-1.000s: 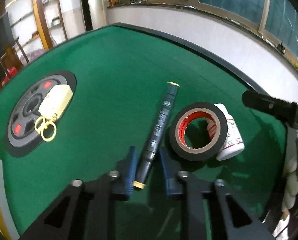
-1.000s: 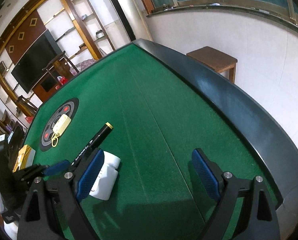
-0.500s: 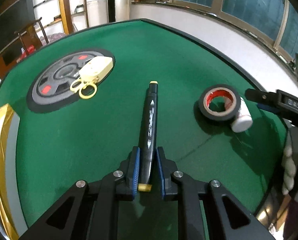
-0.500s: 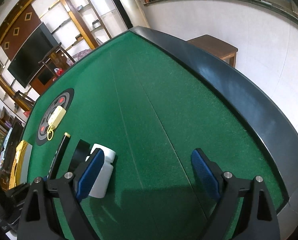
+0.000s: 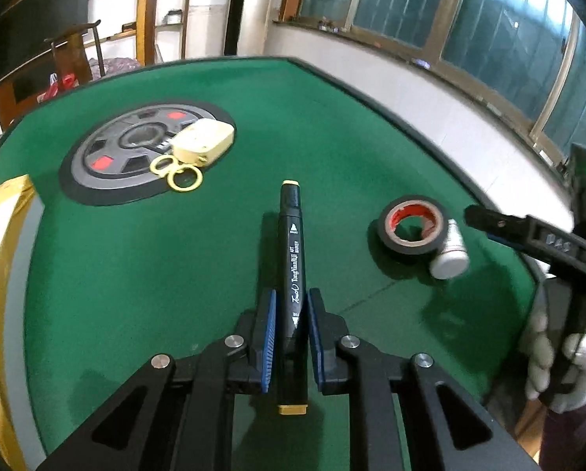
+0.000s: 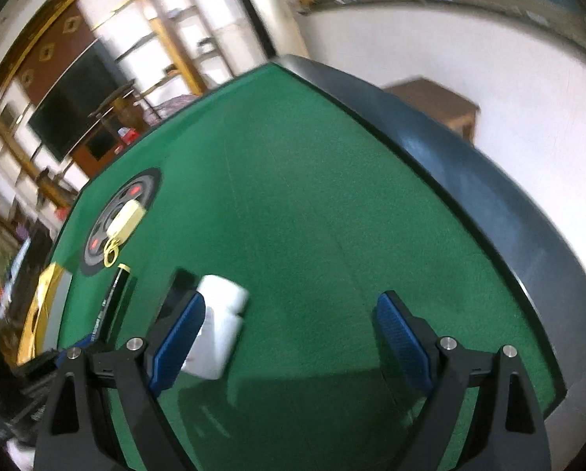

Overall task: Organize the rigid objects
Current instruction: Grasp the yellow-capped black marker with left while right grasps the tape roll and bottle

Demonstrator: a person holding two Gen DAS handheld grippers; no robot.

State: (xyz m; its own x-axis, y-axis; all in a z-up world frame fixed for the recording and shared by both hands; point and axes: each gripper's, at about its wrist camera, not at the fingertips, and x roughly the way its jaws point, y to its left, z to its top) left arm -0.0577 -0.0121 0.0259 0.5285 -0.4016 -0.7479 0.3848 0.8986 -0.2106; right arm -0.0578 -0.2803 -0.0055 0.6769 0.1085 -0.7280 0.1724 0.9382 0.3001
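A black marker with yellow ends sits between the blue pads of my left gripper, whose jaws are closing tight on its rear half; it points out over the green felt. To its right lie a black tape roll with a red core and a white bottle on its side, touching the roll. My right gripper stands open over bare felt, with the white bottle just beside its left finger and nothing between the pads.
A cream case with yellow rings rests on a round grey disc at the far left. A gold-edged tray borders the left side. The table's black rim curves along the right; a wooden stool stands beyond it.
The left gripper has closed on the marker and carried it leftward, away from the tape roll and bottle. The right gripper has stayed open and barely shifted.
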